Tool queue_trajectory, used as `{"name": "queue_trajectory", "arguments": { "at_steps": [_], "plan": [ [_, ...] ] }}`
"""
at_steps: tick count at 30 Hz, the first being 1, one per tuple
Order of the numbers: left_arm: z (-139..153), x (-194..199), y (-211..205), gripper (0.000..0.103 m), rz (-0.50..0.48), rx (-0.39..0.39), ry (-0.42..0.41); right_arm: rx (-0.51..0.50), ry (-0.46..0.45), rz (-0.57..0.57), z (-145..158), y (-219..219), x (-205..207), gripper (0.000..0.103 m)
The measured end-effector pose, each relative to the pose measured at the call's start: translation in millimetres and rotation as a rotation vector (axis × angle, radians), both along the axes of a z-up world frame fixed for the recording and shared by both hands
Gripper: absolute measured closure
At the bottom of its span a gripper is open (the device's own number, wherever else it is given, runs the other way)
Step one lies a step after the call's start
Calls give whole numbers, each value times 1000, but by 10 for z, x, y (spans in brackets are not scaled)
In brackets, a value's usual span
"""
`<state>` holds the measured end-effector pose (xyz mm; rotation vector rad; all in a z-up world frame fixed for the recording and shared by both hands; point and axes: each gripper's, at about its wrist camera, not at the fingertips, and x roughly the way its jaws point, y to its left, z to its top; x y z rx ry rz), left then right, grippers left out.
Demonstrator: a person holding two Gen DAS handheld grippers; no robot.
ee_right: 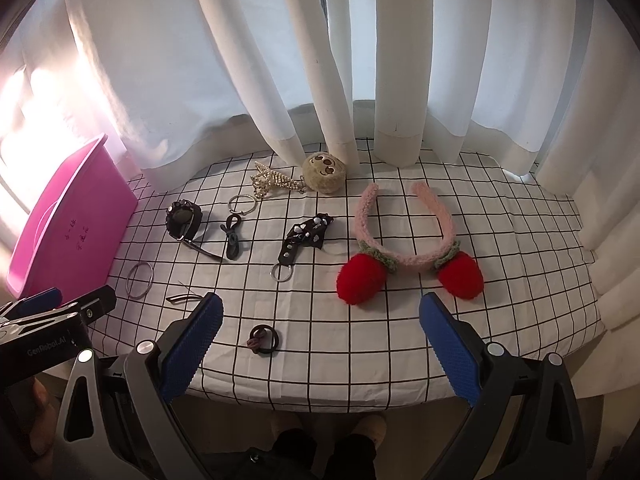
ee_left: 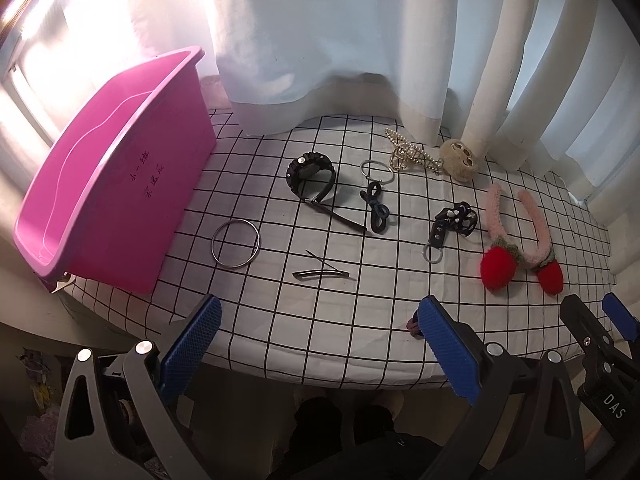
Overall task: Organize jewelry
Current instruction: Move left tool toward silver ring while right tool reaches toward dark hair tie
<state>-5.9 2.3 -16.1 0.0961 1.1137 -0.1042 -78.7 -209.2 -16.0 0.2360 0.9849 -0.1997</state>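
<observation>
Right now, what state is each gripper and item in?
Left gripper: jaws open, empty.
Right gripper: jaws open, empty.
Pink bin: open-topped, nothing visible inside.
Watch: strap unbuckled, on cloth.
Strawberry headband: lying flat.
Bangle: flat beside bin.

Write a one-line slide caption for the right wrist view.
Open right tool hovering above a checked tablecloth strewn with a strawberry headband, watch and bangle, pink bin at left.
</observation>
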Motion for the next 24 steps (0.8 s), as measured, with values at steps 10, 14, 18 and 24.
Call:
{"name": "queue_trajectory", "arguments": {
  "at_steps": [10, 14, 18, 24],
  "plan": [
    [-413, -11, 450, 6, 108, 14, 45, 68, 45, -9, -407, -201, -124, 9],
    [-623, -28, 654, 6, 153, 11, 96, 80, 75, -16, -624, -265, -166, 9],
    [-765, -45, 760, 6, 139, -18, 101, 62, 85, -8, -773, -308, -196, 9],
    [-943, 61, 905, 6, 177, -23, 83, 74, 98, -13, -966, -477, -175, 9]
  ]
}}
